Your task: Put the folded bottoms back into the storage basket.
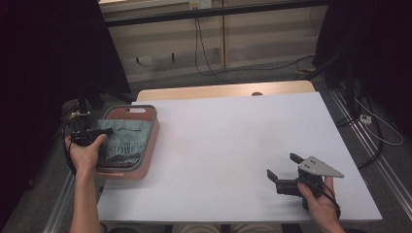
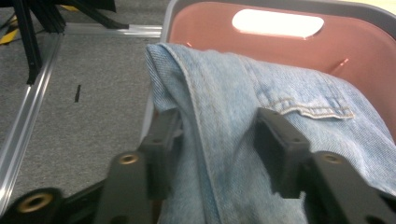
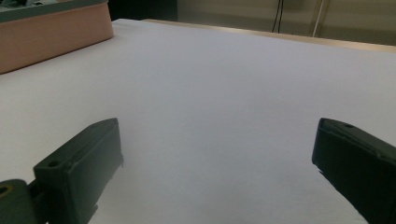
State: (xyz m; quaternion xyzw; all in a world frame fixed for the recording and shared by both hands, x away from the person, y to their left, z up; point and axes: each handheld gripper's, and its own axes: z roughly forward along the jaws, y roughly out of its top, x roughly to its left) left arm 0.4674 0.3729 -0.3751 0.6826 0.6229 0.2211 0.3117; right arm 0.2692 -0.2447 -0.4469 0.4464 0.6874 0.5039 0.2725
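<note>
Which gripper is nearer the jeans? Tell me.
Left. The left gripper has its fingers astride the jeans in the pink basket; the right gripper sits far across the table.

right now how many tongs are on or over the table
2. The left tongs are at the pink basket on the table's left edge, jaws either side of a fold of the denim garment. The right tongs sit open over the bare white tabletop, near right.

one jeans, one basket, two tongs
</note>
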